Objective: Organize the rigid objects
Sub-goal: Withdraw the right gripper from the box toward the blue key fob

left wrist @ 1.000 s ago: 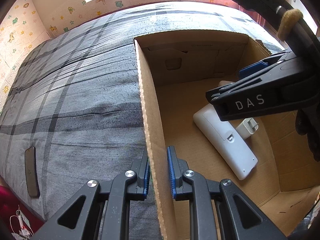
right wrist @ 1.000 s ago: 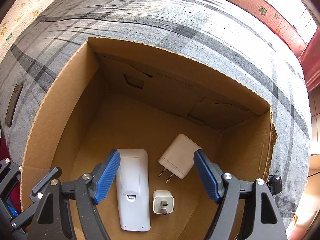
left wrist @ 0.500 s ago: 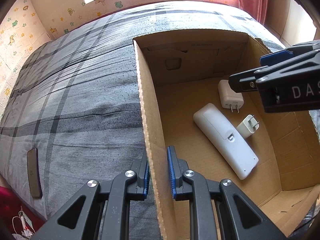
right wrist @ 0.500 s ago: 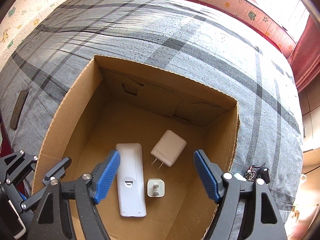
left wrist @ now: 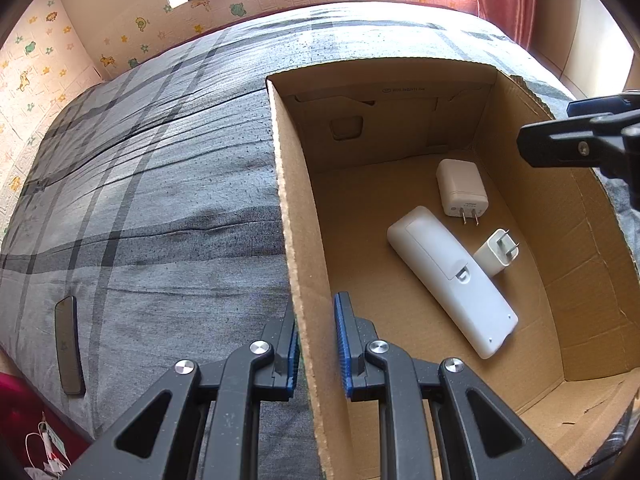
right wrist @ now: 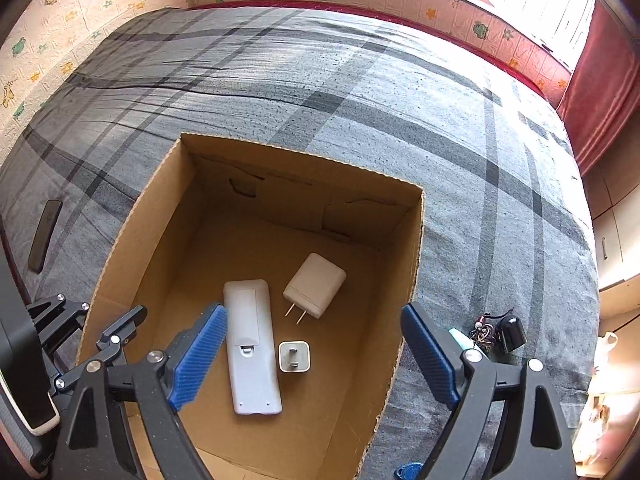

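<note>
With our left gripper [left wrist: 316,344] pinching the box [left wrist: 294,240] wall, we swing the empty right gripper [right wrist: 312,356], jaws just widened, toward the keys [right wrist: 486,330] on the bed [right wrist: 280,80], clearing the rim.

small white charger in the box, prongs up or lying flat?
Prongs up. The small white charger stands on its back on the cardboard box floor beside the remote, pins facing the right wrist camera; the larger charger lies flat.
</note>
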A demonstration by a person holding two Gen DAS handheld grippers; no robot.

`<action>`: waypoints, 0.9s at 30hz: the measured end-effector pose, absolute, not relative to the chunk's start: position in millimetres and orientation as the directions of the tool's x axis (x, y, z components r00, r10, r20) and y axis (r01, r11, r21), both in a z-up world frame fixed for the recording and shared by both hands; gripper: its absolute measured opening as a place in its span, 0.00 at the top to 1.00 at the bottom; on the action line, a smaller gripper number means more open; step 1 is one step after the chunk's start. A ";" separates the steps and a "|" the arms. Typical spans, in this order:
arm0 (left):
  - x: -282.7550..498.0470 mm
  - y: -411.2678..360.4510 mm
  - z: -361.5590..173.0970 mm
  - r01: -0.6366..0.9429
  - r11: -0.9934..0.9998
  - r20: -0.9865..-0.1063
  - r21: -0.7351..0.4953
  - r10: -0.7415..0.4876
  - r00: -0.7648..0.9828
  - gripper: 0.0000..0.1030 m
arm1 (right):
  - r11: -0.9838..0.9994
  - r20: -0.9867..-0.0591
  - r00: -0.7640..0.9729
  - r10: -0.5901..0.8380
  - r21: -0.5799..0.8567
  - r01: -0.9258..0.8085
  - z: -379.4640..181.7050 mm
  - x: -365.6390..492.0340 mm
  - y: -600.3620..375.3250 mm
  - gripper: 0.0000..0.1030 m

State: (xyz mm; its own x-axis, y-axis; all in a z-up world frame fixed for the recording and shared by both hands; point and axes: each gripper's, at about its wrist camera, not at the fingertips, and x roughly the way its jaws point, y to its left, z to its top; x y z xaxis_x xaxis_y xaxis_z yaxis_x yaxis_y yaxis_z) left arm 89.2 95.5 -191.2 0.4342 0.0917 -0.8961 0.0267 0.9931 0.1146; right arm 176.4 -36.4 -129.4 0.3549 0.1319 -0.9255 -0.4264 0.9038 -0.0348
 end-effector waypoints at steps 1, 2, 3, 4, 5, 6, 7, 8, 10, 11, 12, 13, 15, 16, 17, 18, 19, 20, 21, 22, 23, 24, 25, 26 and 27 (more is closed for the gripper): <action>89.3 95.6 -191.2 0.027 0.993 -0.896 0.116 0.093 0.434 0.83 | 0.907 -0.922 0.363 0.133 -0.035 -0.421 -127.7 175.9 -39.3 0.07; 89.2 95.5 -191.2 0.028 0.993 -0.896 0.118 0.094 0.434 0.83 | 0.909 -0.921 0.367 0.134 -0.034 -0.416 -126.3 175.3 -42.1 0.05; 89.0 95.2 -191.2 0.027 0.993 -0.896 0.119 0.095 0.434 0.83 | 0.911 -0.918 0.371 0.137 -0.030 -0.412 -124.4 174.3 -45.9 0.03; 88.8 95.0 -190.9 0.027 0.992 -0.896 0.119 0.096 0.434 0.83 | 0.913 -0.917 0.375 0.138 -0.029 -0.407 -122.9 173.4 -49.9 0.00; 88.8 95.0 -190.8 0.027 0.992 -0.896 0.120 0.096 0.434 0.83 | 0.915 -0.915 0.380 0.137 -0.031 -0.402 -121.2 172.2 -54.1 0.00; 88.8 95.0 -190.8 0.027 0.992 -0.896 0.120 0.096 0.434 0.83 | 0.918 -0.913 0.385 0.134 -0.032 -0.396 -119.6 171.2 -58.4 0.00; 88.7 95.0 -190.6 0.027 0.992 -0.896 0.120 0.096 0.434 0.83 | 0.920 -0.911 0.391 0.132 -0.034 -0.389 -118.1 170.4 -62.9 0.00; 88.8 94.8 -190.8 0.027 0.992 -0.896 0.120 0.096 0.434 0.83 | 0.924 -0.909 0.396 0.130 -0.034 -0.382 -116.4 169.3 -68.0 0.00; 88.9 94.9 -190.8 0.028 0.992 -0.896 0.122 0.098 0.433 0.83 | 0.930 -0.906 0.404 0.126 -0.033 -0.365 -113.2 167.0 -78.6 0.00; 88.9 95.0 -190.6 0.028 0.992 -0.896 0.122 0.098 0.433 0.83 | 0.933 -0.905 0.406 0.126 -0.031 -0.357 -111.8 165.5 -84.3 0.00; 88.5 94.9 -190.3 0.028 0.992 -0.896 0.122 0.098 0.434 0.83 | 0.937 -0.904 0.409 0.124 -0.029 -0.349 -110.7 163.9 -90.2 0.00; 88.5 94.8 -190.4 0.027 0.992 -0.896 0.122 0.098 0.434 0.83 | 0.939 -0.903 0.411 0.121 -0.030 -0.343 -109.4 162.1 -96.0 0.00; 88.4 94.9 -190.4 0.027 0.992 -0.896 0.122 0.099 0.433 0.83 | 0.944 -0.901 0.418 0.112 -0.034 -0.328 -107.1 157.8 -107.5 0.00; 88.2 94.7 -190.1 0.027 0.992 -0.896 0.122 0.099 0.433 0.83 | 0.947 -0.900 0.422 0.109 -0.035 -0.320 -105.7 155.4 -113.6 0.00; 88.0 94.8 -189.7 0.027 0.992 -0.896 0.122 0.099 0.434 0.83 | 0.949 -0.899 0.424 0.108 -0.034 -0.314 -104.8 153.1 -119.7 0.00; 88.2 94.8 -190.0 0.027 0.992 -0.896 0.122 0.099 0.433 0.83 | 0.952 -0.899 0.426 0.104 -0.034 -0.305 -104.1 150.9 -125.9 0.00; 88.3 94.7 -190.2 0.027 0.992 -0.896 0.123 0.099 0.433 0.83 | 0.955 -0.898 0.429 0.097 -0.037 -0.294 -103.7 148.6 -132.0 0.00; 88.1 94.8 -189.9 0.027 0.992 -0.896 0.123 0.099 0.433 0.83 | 0.957 -0.897 0.431 0.093 -0.038 -0.286 -103.3 146.1 -138.4 0.00; 88.1 94.9 -189.9 0.027 0.992 -0.896 0.123 0.099 0.433 0.83 | 0.960 -0.898 0.432 0.088 -0.039 -0.278 -103.2 143.6 -144.5 0.00; 88.2 94.7 -190.2 0.027 0.992 -0.896 0.123 0.099 0.433 0.83 | 0.962 -0.898 0.432 0.084 -0.040 -0.270 -103.3 141.0 -150.2 0.00; 88.1 94.9 -189.9 0.028 0.992 -0.896 0.123 0.099 0.433 0.83 | 0.964 -0.898 0.433 0.081 -0.040 -0.263 -103.2 138.2 -155.6 0.00; 88.2 95.1 -190.1 0.027 0.992 -0.896 0.123 0.099 0.433 0.83 | 0.965 -0.898 0.433 0.079 -0.041 -0.260 -103.4 135.5 -160.7 0.00; 88.1 95.5 -190.2 0.026 0.992 -0.896 0.122 0.099 0.432 0.83 | 0.966 -0.898 0.434 0.074 -0.043 -0.255 -103.6 132.8 -165.2 0.00; 88.2 95.9 -190.2 0.026 0.992 -0.896 0.121 0.098 0.432 0.83 | 0.967 -0.898 0.436 0.067 -0.049 -0.249 -104.2 130.1 -169.8 0.00; 88.2 96.0 -190.1 0.025 0.992 -0.897 0.121 0.098 0.432 0.83 | 0.968 -0.897 0.438 0.063 -0.051 -0.244 -104.7 127.6 -174.2 0.00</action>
State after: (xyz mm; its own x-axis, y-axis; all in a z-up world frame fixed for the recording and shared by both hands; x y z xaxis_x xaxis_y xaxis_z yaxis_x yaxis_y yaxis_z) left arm 88.2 96.0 -190.1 0.4319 0.0983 -0.8965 0.0254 0.9923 0.1210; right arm 127.6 -174.2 -104.7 0.4376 0.0627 -0.8970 -0.2437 0.9685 -0.0512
